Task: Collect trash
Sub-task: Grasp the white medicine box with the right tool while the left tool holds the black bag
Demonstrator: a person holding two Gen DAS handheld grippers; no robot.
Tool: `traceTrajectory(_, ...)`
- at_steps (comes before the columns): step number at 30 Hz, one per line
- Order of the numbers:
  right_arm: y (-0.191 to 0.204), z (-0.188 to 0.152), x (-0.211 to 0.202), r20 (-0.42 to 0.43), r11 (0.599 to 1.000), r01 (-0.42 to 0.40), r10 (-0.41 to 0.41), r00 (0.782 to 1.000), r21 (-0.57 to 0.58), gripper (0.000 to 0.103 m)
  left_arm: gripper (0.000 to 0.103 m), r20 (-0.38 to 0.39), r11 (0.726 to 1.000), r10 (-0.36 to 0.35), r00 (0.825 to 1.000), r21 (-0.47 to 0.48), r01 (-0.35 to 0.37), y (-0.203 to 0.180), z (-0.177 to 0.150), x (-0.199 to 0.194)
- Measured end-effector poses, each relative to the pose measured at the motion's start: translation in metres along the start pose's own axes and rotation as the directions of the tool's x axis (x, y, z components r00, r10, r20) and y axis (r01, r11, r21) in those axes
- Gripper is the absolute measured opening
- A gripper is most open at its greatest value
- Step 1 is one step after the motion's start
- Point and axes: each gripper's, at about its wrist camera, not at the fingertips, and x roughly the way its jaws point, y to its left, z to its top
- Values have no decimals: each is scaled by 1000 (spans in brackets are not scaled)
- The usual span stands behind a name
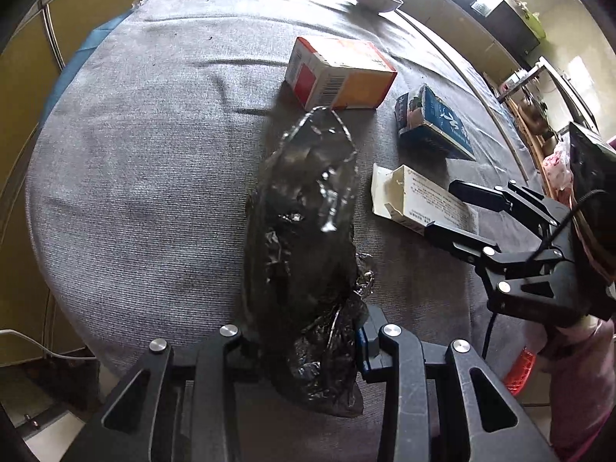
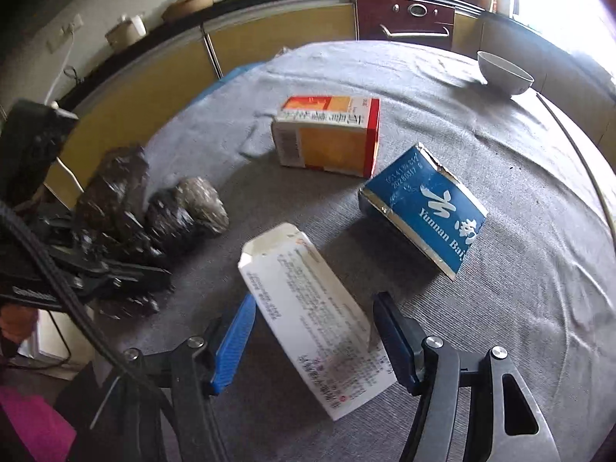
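Trash bag (image 1: 304, 231): pinched in left claw (image 1: 308, 340), near desk (image 1: 134, 192) edge.
White box (image 2: 308, 308): betw right claw (image 2: 313, 331) fingers, spread, not gripping.
Tip: center box, then squeeze.

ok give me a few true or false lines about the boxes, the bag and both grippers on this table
1. The left gripper is shut on the black plastic bag. True.
2. The right gripper is clamped on the blue box. False: its jaws are open, either side of the white box.
3. The orange box lies on the grey tablecloth. True.
4. The white bowl holds the blue box. False: the bowl stands apart at the table's far edge.
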Motion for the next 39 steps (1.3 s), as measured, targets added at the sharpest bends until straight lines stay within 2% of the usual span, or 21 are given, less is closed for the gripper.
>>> traceTrajectory(7, -5, -9, 1, 10, 999, 8, -9, 1000, 33, 67, 38, 3, 1000, 2, 1000, 7, -2, -2, -3, -1)
traceTrajectory(11, 0, -18, -1, 21, 999, 35, -36, 999, 39, 61, 38, 16, 1000, 8, 1000, 9, -8, -1, -6, -5)
traceTrajectory(14, 4, -27, -9, 36, 997, 22, -25, 999, 80, 56, 38, 24, 1000, 6, 1000, 9, -6, -3, -9, -6)
traceTrajectory(18, 7, -43, -19, 56, 990, 14, -22, 998, 141, 54, 37, 44, 999, 4, 999, 38, -6, -12, -14, -13)
traceTrajectory(27, -3, -86, -62, 154, 947, -60, 11, 988, 315, 52, 37, 61, 994, 0, 998, 111, -7, -40, -28, -26)
traceTrajectory(39, -18, -147, -116, 283, 866, -116, -30, 959, 486, 52, 37, 87, 972, -4, 996, 236, -17, -101, -51, -39)
